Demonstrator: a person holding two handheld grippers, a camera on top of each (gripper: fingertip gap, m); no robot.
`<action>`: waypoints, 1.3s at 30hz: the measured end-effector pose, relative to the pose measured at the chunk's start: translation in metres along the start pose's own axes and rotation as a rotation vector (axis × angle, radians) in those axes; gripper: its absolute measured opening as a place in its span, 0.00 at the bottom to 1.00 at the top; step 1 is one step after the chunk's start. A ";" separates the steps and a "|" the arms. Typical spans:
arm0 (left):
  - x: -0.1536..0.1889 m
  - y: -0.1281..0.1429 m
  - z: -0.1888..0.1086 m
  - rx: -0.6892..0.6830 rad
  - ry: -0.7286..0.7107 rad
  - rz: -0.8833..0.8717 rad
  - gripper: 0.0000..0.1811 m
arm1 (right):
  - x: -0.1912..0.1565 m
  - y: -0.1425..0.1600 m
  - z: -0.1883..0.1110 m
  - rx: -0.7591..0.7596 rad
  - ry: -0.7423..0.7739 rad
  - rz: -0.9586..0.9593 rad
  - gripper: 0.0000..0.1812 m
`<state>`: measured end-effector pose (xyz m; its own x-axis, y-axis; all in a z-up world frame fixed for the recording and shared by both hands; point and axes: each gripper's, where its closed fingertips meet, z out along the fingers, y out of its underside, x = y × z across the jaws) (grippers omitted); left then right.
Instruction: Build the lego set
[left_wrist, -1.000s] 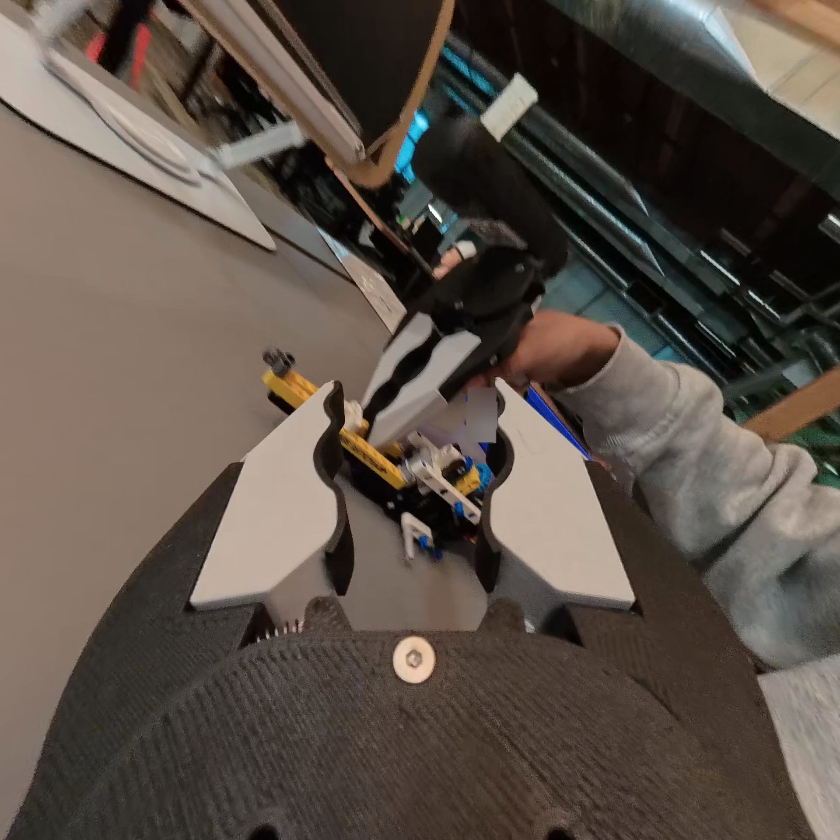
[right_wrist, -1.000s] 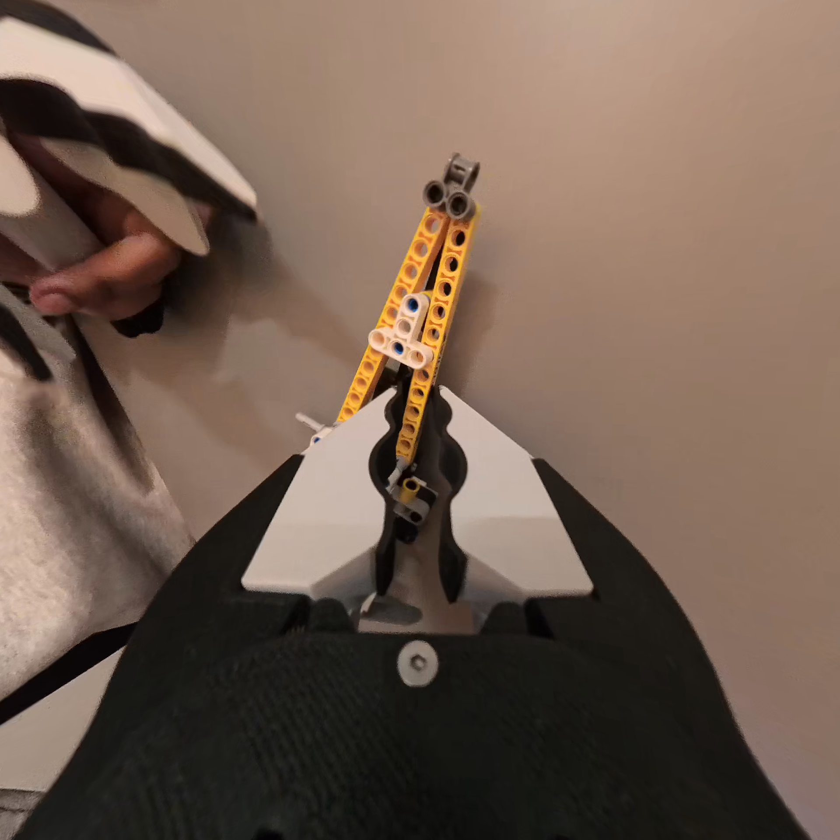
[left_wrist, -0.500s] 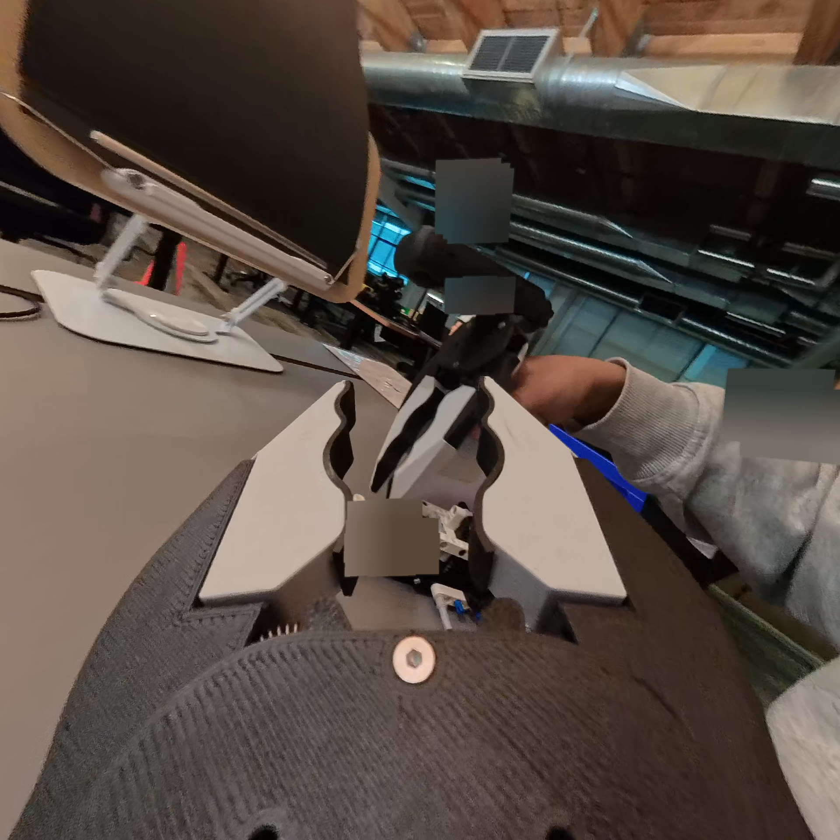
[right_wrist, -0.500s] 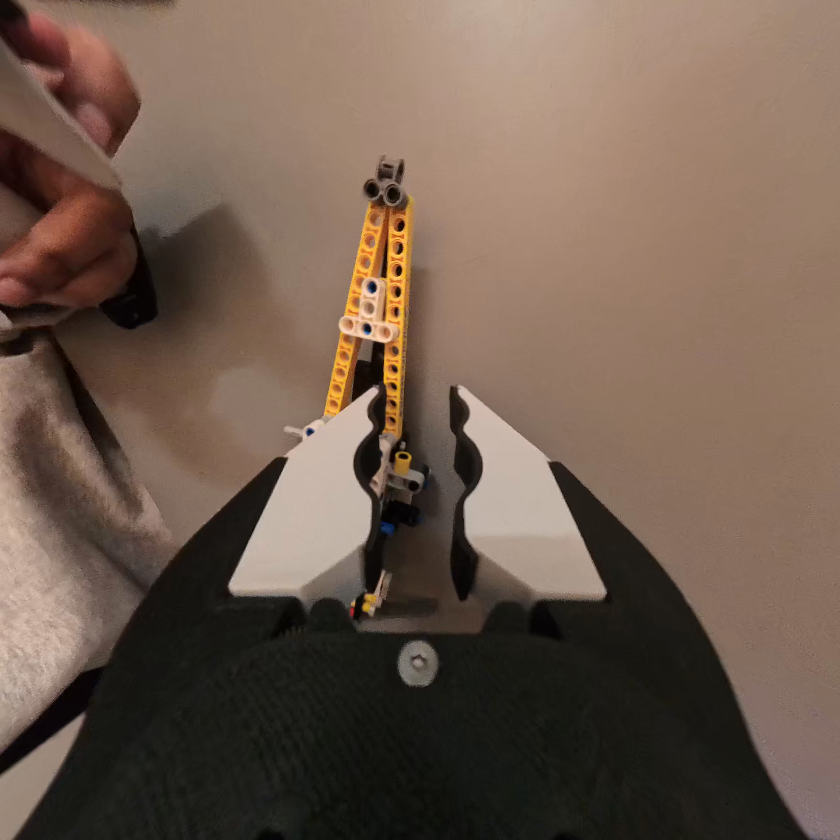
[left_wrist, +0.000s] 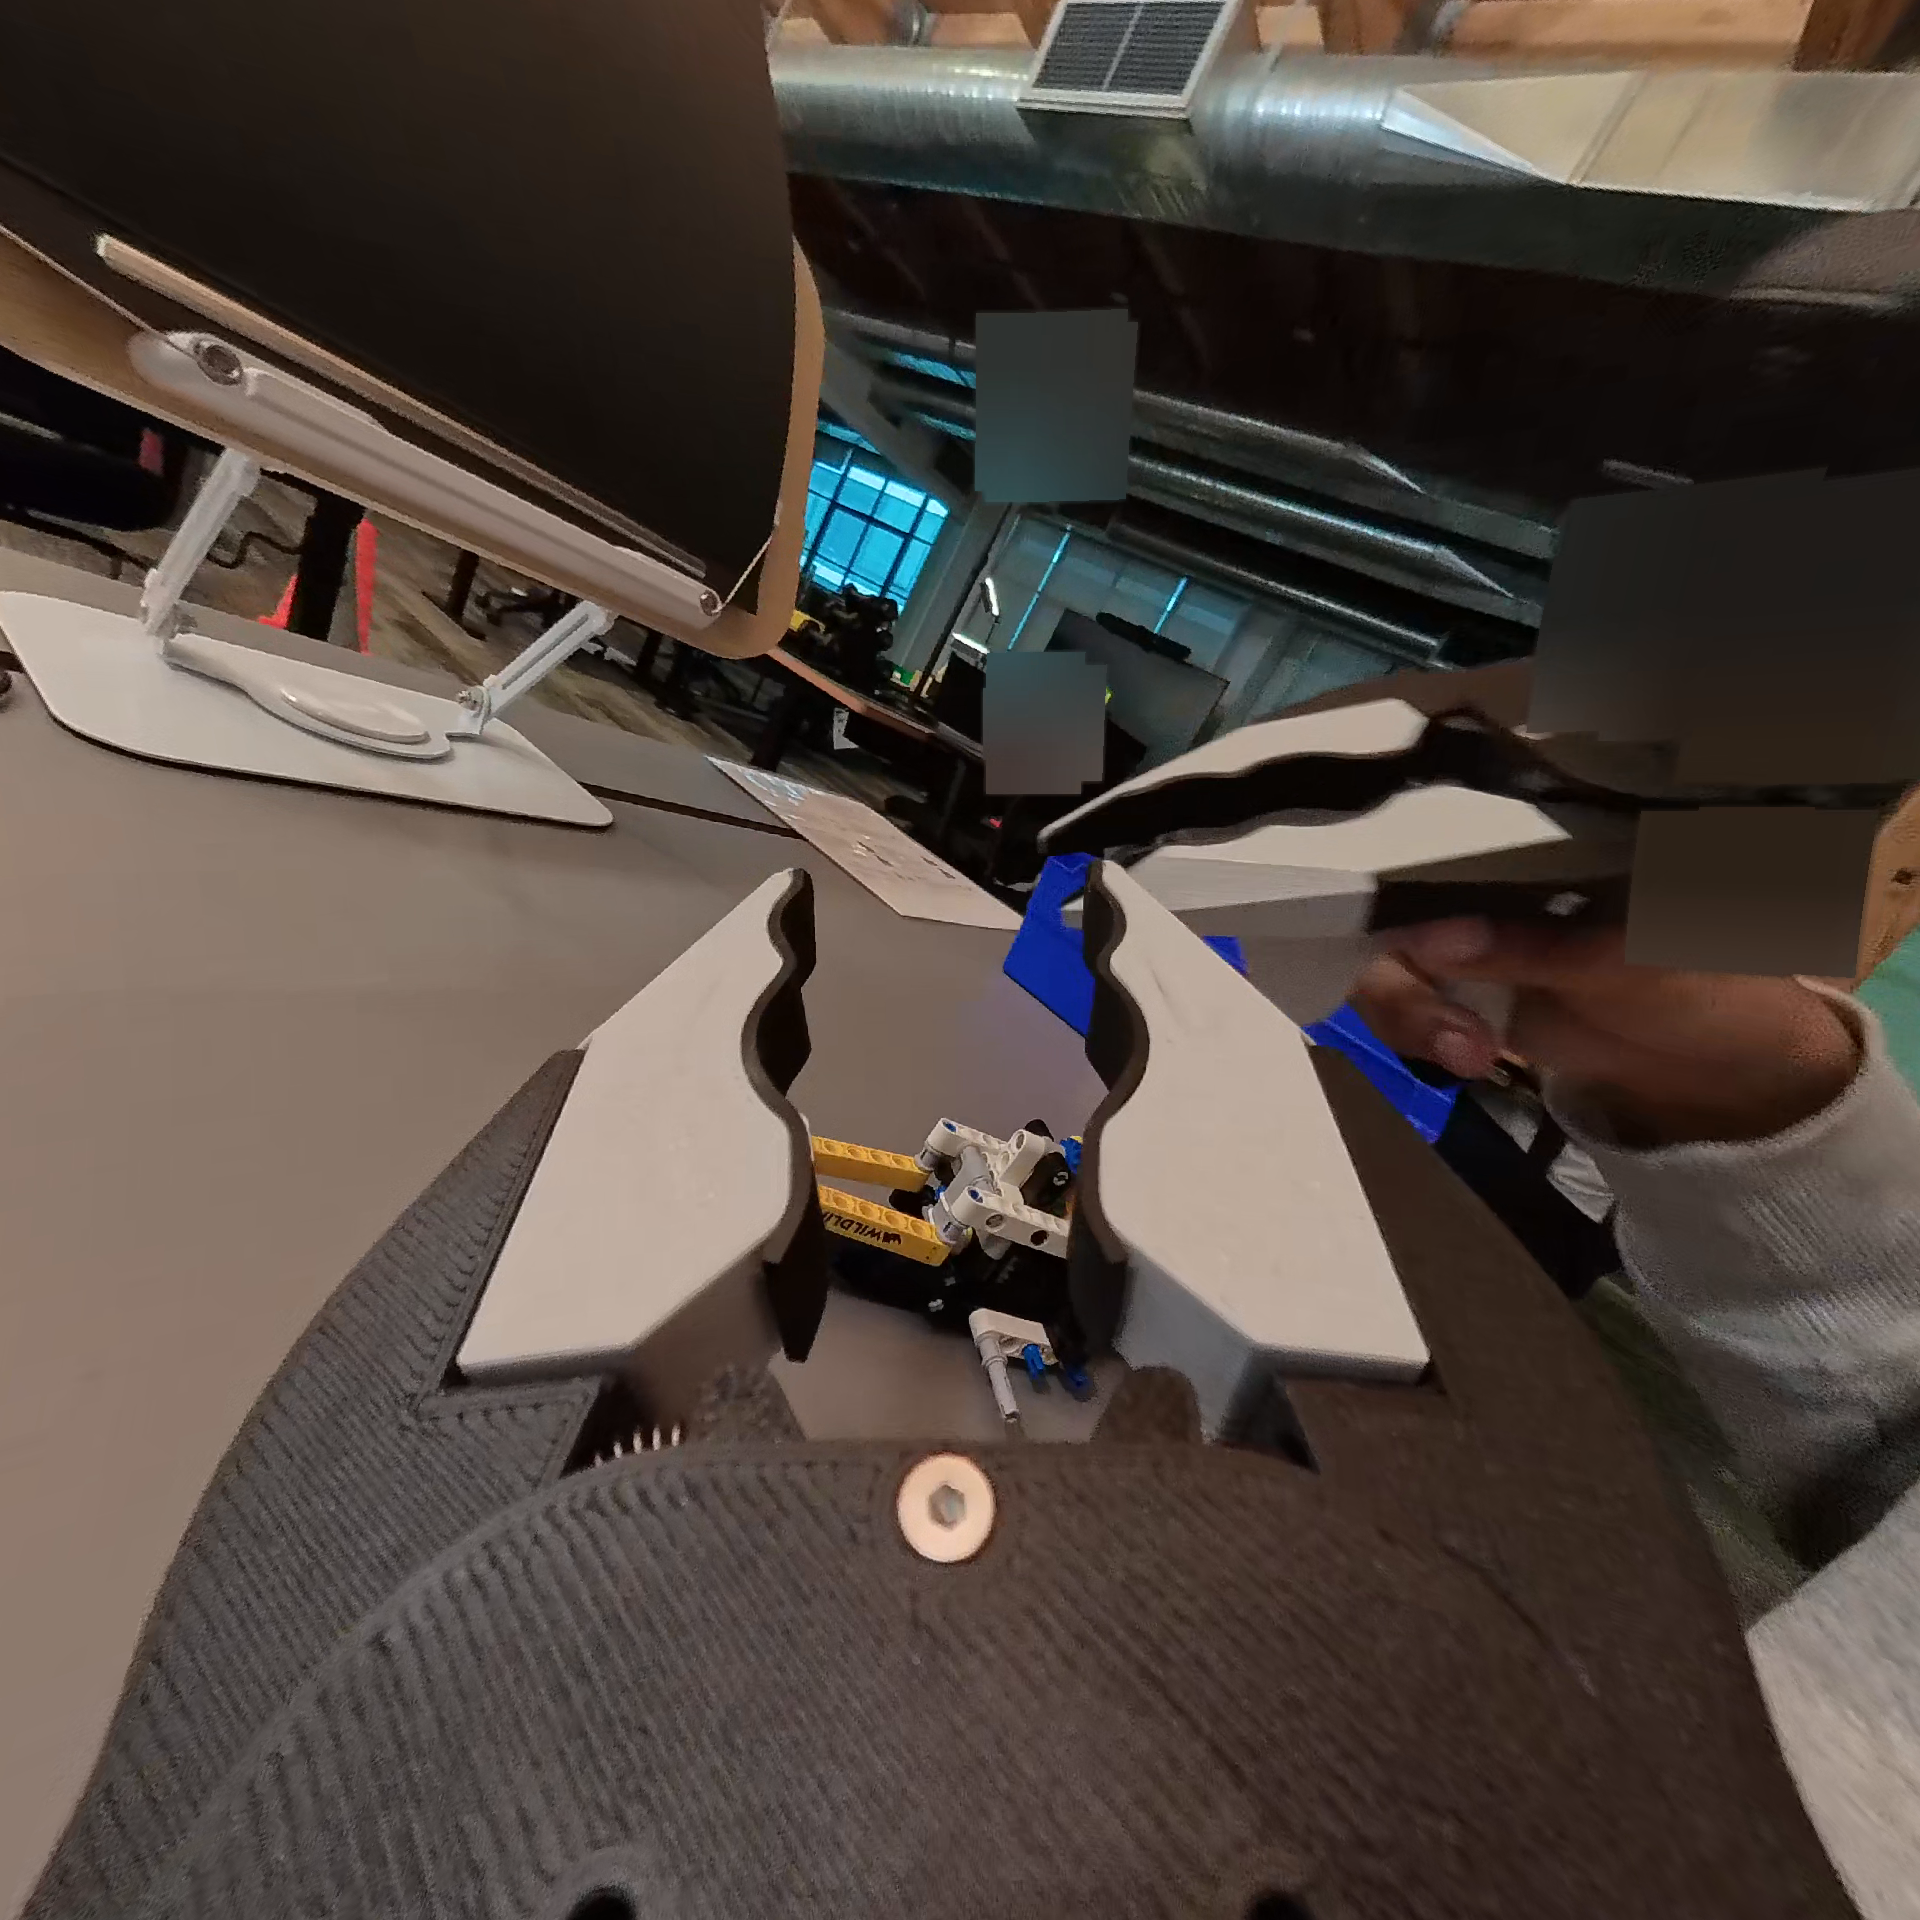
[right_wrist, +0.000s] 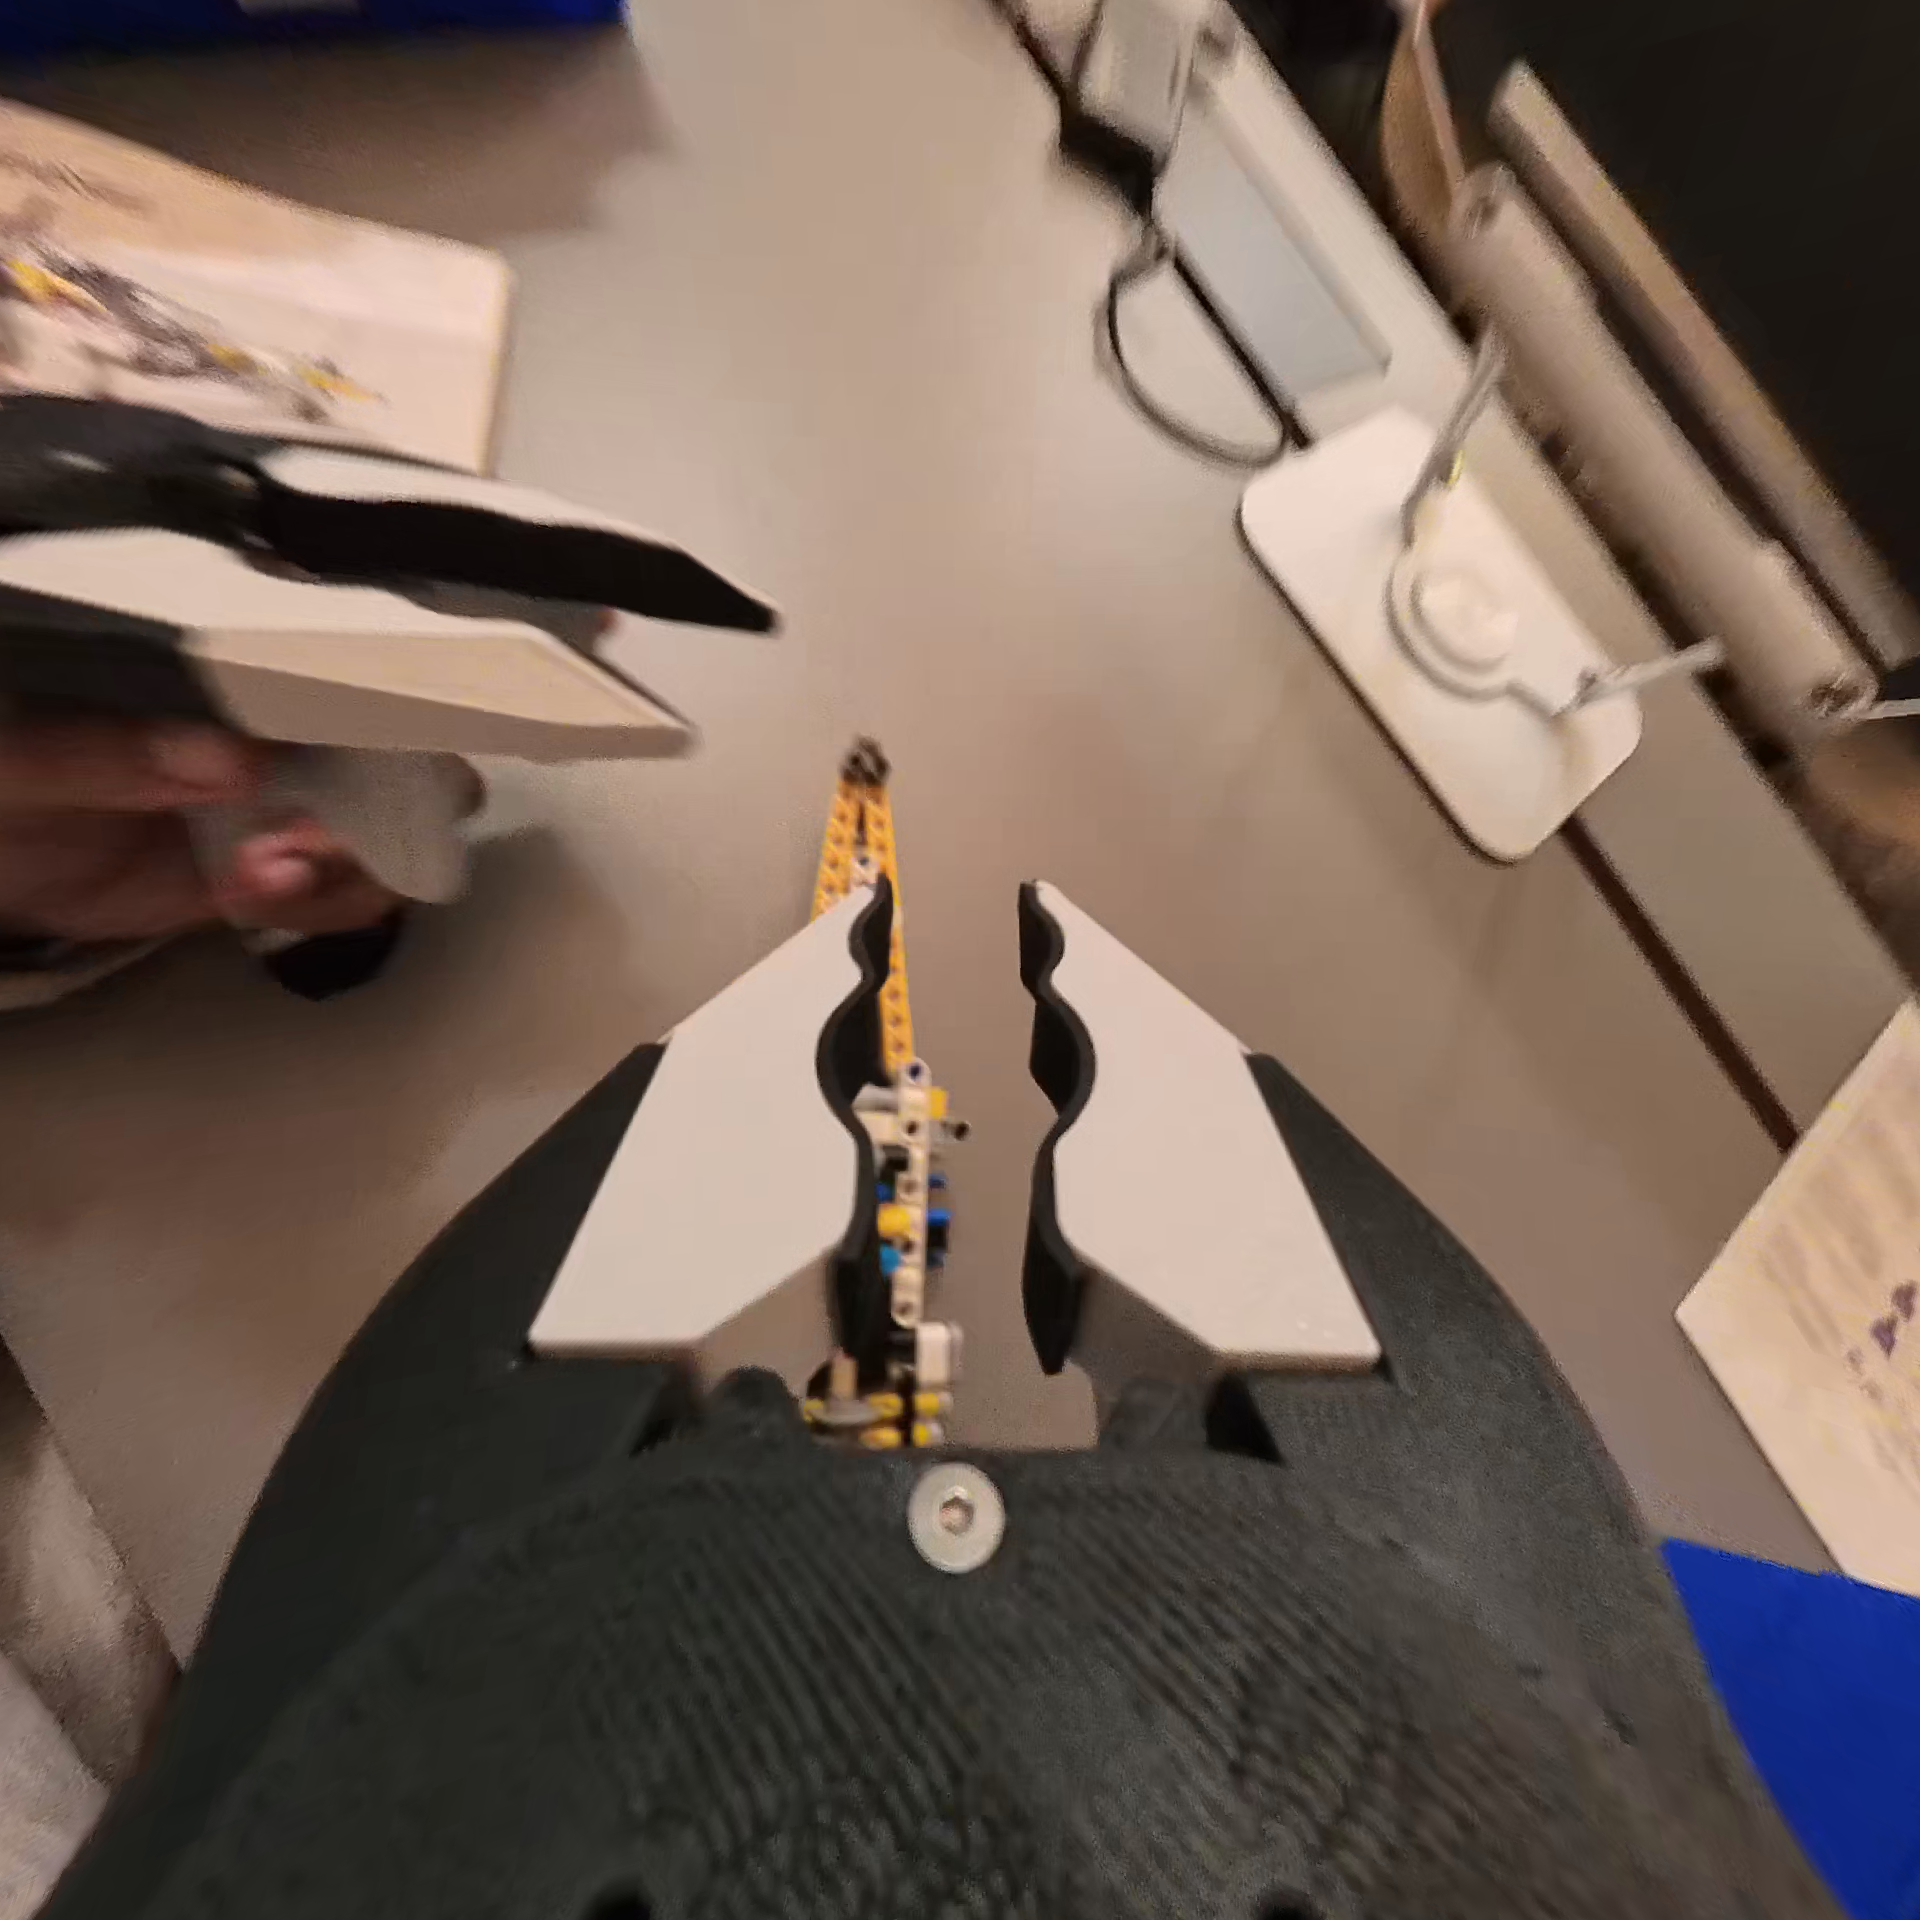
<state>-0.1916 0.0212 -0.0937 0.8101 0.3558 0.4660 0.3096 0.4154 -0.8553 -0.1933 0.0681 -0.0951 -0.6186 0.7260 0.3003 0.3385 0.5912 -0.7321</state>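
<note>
On the grey table (left_wrist: 312, 1039), the part-built model (left_wrist: 966, 1205) lies flat: yellow beams (right_wrist: 868, 831) joined, white and black links fitted. Left gripper (left_wrist: 945, 925) spread wide above it, holding nothing. Right gripper (right_wrist: 956, 894) parted, empty. Judged mid-build; more pieces remain.

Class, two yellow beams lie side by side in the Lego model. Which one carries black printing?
The yellow beam nearer the camera, in the left wrist view; the farther beam shows only plain holes.
</note>
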 end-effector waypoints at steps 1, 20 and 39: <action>-0.001 -0.001 -0.001 0.004 -0.005 0.002 0.29 | -0.008 -0.008 -0.006 0.060 0.022 -0.003 0.12; -0.108 0.007 -0.245 -0.811 -0.780 0.532 0.50 | -0.209 0.004 0.024 0.264 -0.485 0.117 0.11; -0.111 0.011 -0.249 -0.804 -0.719 0.533 0.00 | -0.203 -0.007 0.004 0.339 -0.771 0.476 0.10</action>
<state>-0.1544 -0.2224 -0.2110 0.5472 0.8156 -0.1881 0.4493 -0.4758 -0.7561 -0.0727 -0.0848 -0.1534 -0.8060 0.3615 -0.4687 0.5260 0.0743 -0.8472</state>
